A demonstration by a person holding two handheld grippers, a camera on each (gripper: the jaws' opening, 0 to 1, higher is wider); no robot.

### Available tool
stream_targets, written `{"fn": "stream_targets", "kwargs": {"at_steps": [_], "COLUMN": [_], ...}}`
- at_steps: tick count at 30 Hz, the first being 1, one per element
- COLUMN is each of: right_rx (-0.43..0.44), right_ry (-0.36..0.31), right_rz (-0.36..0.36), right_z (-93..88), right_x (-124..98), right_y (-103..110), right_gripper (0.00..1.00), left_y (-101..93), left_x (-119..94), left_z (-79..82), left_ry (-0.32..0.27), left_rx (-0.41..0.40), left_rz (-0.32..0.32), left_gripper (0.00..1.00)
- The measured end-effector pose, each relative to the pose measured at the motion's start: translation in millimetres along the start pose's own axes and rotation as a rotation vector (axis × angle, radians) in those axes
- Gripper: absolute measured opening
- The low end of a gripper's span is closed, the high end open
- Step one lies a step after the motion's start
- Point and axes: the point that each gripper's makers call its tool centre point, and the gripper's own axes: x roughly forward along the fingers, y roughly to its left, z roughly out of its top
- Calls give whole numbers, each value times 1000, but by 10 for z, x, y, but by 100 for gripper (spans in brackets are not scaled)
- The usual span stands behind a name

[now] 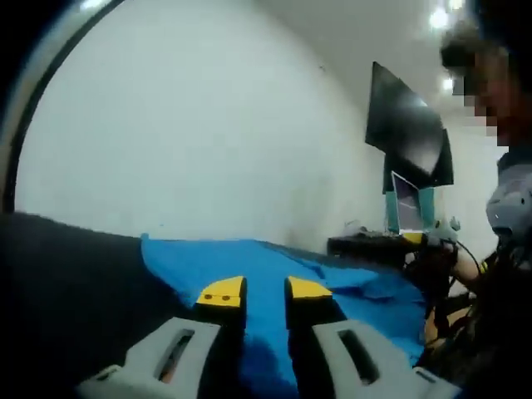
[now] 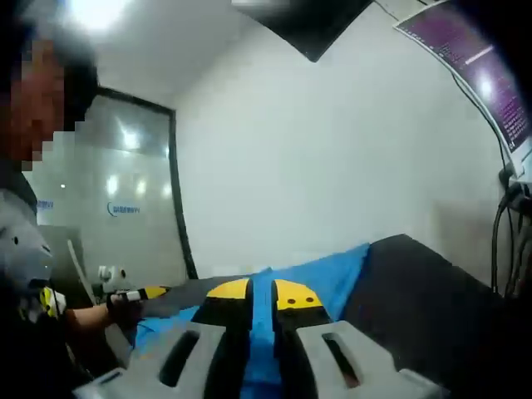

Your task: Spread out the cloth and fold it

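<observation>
A blue cloth (image 1: 249, 262) lies spread over a black table (image 1: 75, 274), its near edge running in between the yellow-tipped jaws of my left gripper (image 1: 264, 291), which is shut on it. Cloth fills the gap between those jaws. In the right gripper view the same blue cloth (image 2: 328, 274) stretches across the table (image 2: 416, 291), and my right gripper (image 2: 262, 293) is shut on its edge with only a thin blue strip between the jaws. The right gripper (image 1: 416, 241) also appears at the far side of the cloth, and the left gripper (image 2: 137, 293) likewise.
A white wall (image 1: 208, 125) rises behind the table. A dark monitor (image 1: 407, 125) and a laptop (image 1: 407, 204) stand at the right end. Cables (image 2: 507, 224) hang near a lit screen (image 2: 490, 75). A person (image 1: 507, 208) stands close to the table.
</observation>
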Motion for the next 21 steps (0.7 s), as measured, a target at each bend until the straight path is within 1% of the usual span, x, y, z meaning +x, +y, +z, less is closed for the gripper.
{"fn": "stream_targets", "kwargs": {"at_steps": [1,2,3,4,5,6,7,9,10,11,12,14,15,16,17,18,20,21], "right_rx": [-26,-31,-45,-93,-128,-155,-177,-208,-221,-244,-259,-296,-321,-349,-374,-383,-379,-373], "right_ry": [0,9,25,17,-10,-37,-48,-24,-21,-4,22,54,83,105,120,142,162,175], "right_rz": [-5,-6,7,29,33,46,71,104,115,141,160,200,218,227,241,255,263,265], "right_z": [-11,-32,-60,-55,-26,-3,-4,-70,-92,-141,-201,-291,-353,-404,-449,-507,-576,-606], "right_x": [22,44,61,74,83,85,84,82,82,75,63,26,-4,-34,-65,-101,-150,-169], "right_y": [-3,11,52,103,141,199,272,368,399,447,480,547,573,587,604,623,635,631], "right_gripper": [2,2,2,5,8,16,21,32,34,34,34,35,35,35,35,35,35,35], "left_y": [-104,-172,-283,-404,-500,-611,-732,-953,-1018,-1058,-1070,-1086,-1083,-1101,-1127,-1129,-1109,-1069], "left_x": [-42,-72,-124,-174,-216,-253,-278,-305,-304,-296,-272,-256,-235,-225,-214,-197,-154,-129], "left_z": [-26,-57,-114,-167,-208,-245,-267,-297,-315,-334,-364,-528,-578,-636,-691,-712,-805,-829], "left_ry": [36,66,112,147,172,189,193,193,195,199,211,293,307,322,335,335,364,372], "left_rx": [89,153,247,332,385,396,393,382,398,427,469,546,567,596,607,606,647,658], "left_rz": [-27,-45,-80,-121,-144,-173,-209,-269,-282,-278,-264,-258,-252,-265,-277,-277,-284,-273], "left_gripper": [31,35,39,42,44,46,50,57,60,61,61,60,60,60,61,62,63,63]}}
